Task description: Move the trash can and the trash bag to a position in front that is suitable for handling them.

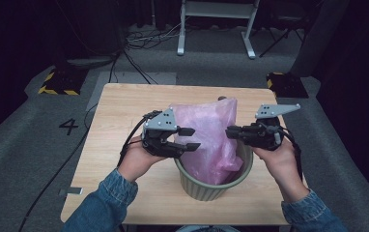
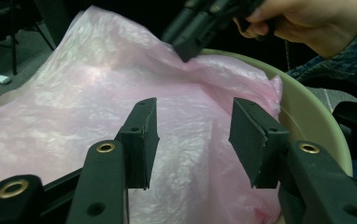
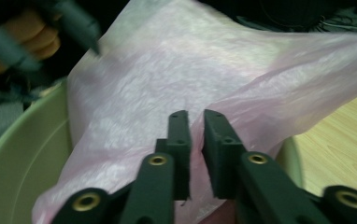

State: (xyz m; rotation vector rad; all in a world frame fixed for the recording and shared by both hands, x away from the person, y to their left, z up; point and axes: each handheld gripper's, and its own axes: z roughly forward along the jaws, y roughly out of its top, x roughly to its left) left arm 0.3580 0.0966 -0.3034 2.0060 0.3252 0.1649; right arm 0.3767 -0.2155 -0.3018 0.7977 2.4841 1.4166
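A thin pink plastic bag (image 1: 206,130) stands partly inside a pale green ribbed bin (image 1: 211,188) on the wooden table (image 1: 120,104), its upper part sticking up and back. My left gripper (image 1: 192,138) is at the bag's left side, open. In the left gripper view the bag (image 2: 120,93) lies past the spread jaws of the left gripper (image 2: 193,135), untouched by them. My right gripper (image 1: 230,131) reaches in from the right at the bin's rim. In the right gripper view its jaws (image 3: 195,116) stand almost together with a fold of the bag (image 3: 176,70) between them.
The bin stands near the table's front edge, between the two hands. Bare wood (image 3: 340,140) lies on both sides of it and behind it. On the grey floor beyond are cables (image 1: 139,38), a white frame's legs (image 1: 245,43) and yellow-striped blocks (image 1: 59,82).
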